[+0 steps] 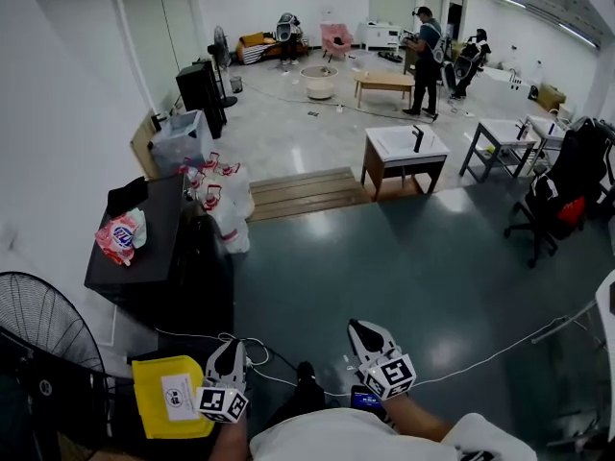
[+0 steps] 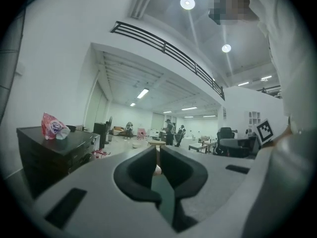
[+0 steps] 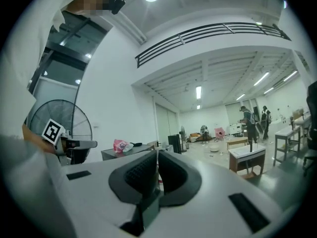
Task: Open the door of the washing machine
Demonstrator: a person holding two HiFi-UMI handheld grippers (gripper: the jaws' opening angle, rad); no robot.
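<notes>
Two grippers are held low and close to the person's body, side by side and a little apart, both pointed level at the room ahead. In the head view the left gripper (image 1: 229,347) is seen just beside a yellow box (image 1: 154,382), and the right gripper (image 1: 365,332) is seen over the dark floor (image 1: 413,267). Both pairs of jaws are squeezed together, and nothing is held in them. A marker cube (image 1: 223,403) is carried on each gripper, so two are counted. One black cabinet (image 1: 159,253) is seen by the left wall, with one pink bag (image 1: 119,236) on top. Two fans are counted: one big fan (image 1: 43,329) close by and one far fan (image 1: 220,44). Three people (image 1: 426,46) are seen far off. No washing machine can be picked out in any view.
</notes>
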